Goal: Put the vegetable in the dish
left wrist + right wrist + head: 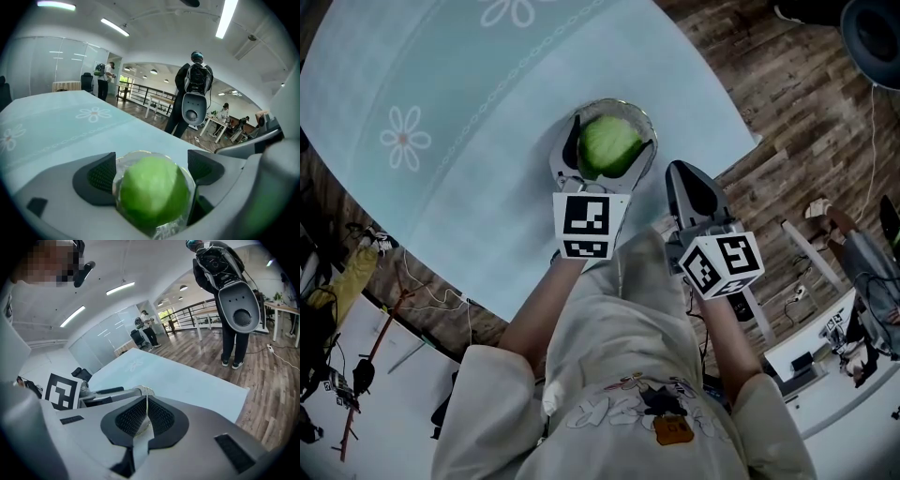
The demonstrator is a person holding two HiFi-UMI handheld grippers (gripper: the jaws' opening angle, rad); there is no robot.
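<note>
A round green cabbage point(609, 146) sits in a shallow foil-lined dish point(634, 112) near the front right edge of the pale blue table point(441, 94). My left gripper point(614, 134) reaches over the dish with its jaws spread wide, one on each side. In the left gripper view the cabbage point(152, 192) and the dish point(140, 155) fill the gap of the left gripper point(152, 171); its pads stand close beside the rim, with no squeeze visible. My right gripper point(680, 171) hovers just right of the dish, off the table's edge. The right gripper point(146, 416) has its pads together and holds nothing.
The table's curved edge runs right beside the dish, with wooden floor point(787, 103) beyond. A person wearing a backpack device point(194, 93) stands on that floor a little way from the table. White desks with cables point(825, 347) lie at lower right.
</note>
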